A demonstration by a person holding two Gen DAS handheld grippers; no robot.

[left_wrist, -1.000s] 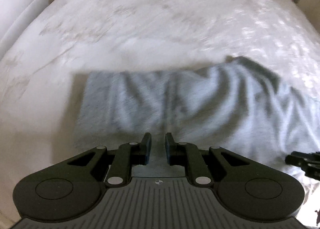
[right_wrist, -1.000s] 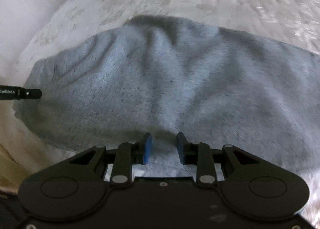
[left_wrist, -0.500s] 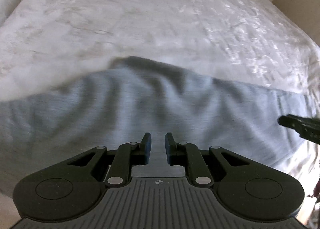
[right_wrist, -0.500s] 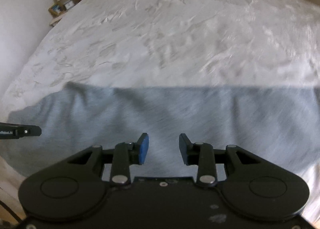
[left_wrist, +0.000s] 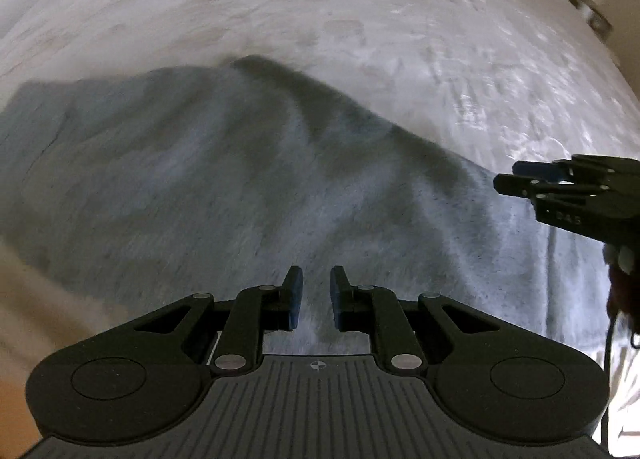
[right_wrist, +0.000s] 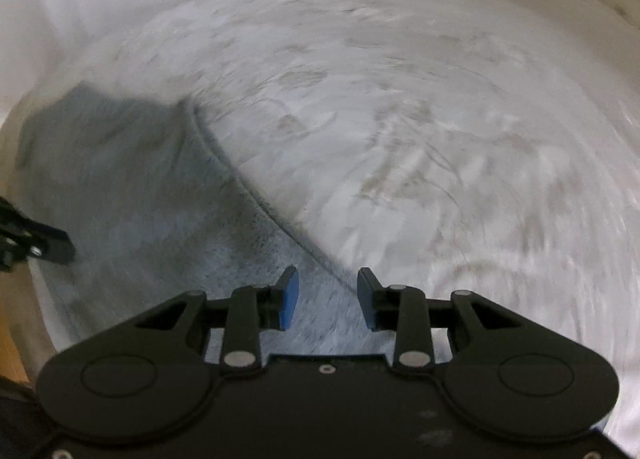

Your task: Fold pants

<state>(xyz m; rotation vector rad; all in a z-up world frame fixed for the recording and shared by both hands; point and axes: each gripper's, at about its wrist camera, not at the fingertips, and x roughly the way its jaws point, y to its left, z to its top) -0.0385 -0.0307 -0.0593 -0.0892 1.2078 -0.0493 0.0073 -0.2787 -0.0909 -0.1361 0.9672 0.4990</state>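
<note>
Right wrist: right tool [right_wrist: 327, 295] spread over pants [right_wrist: 132, 195] edge; bedspread [right_wrist: 440, 139] beyond.

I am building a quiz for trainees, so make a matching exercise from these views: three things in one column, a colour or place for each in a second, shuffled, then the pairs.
Things:
1. soft grey fabric pants
2. wrinkled white bedspread
3. foam pads on the right hand-held gripper

Descriptions:
A. blue
B. white, covering the bed
C. grey, spread on the bed under both hand-held grippers

Pairs: 1-C, 2-B, 3-A
</note>
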